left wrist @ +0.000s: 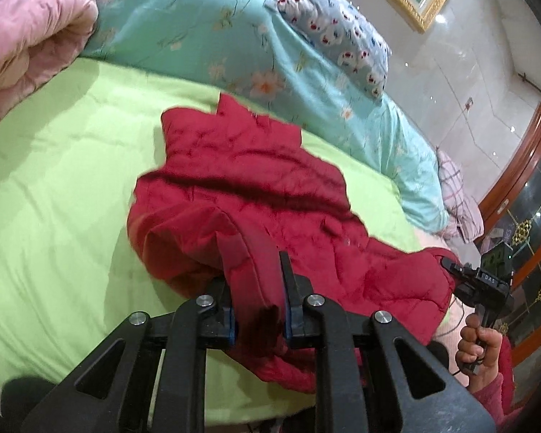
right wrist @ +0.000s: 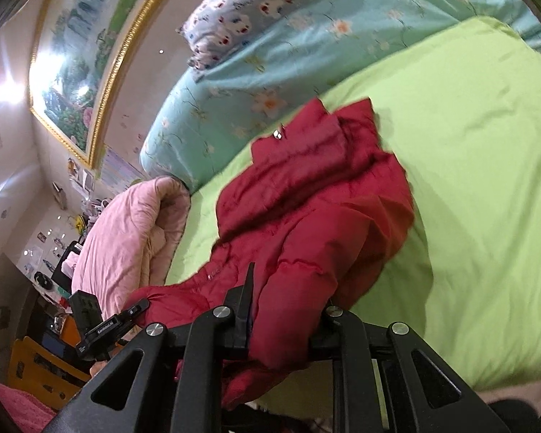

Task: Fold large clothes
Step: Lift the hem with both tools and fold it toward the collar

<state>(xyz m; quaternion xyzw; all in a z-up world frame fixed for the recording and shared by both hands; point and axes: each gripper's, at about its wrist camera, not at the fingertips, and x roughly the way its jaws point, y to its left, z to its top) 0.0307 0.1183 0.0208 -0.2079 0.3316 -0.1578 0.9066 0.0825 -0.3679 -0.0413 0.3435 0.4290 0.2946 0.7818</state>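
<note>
right wrist view: red jacket [right wrist: 306, 195] hides right gripper [right wrist: 285, 299] fingertip.

- Left wrist view looks forward along its fingers [left wrist: 288, 270], close over the red jacket [left wrist: 256, 187] on the green bed [left wrist: 54, 187], facing the pillows and wall
- Right wrist view does likewise, from the opposite side
- Both share the jacket, bed, pink quilt [right wrist: 126, 231]; each sees the other gripper
</note>
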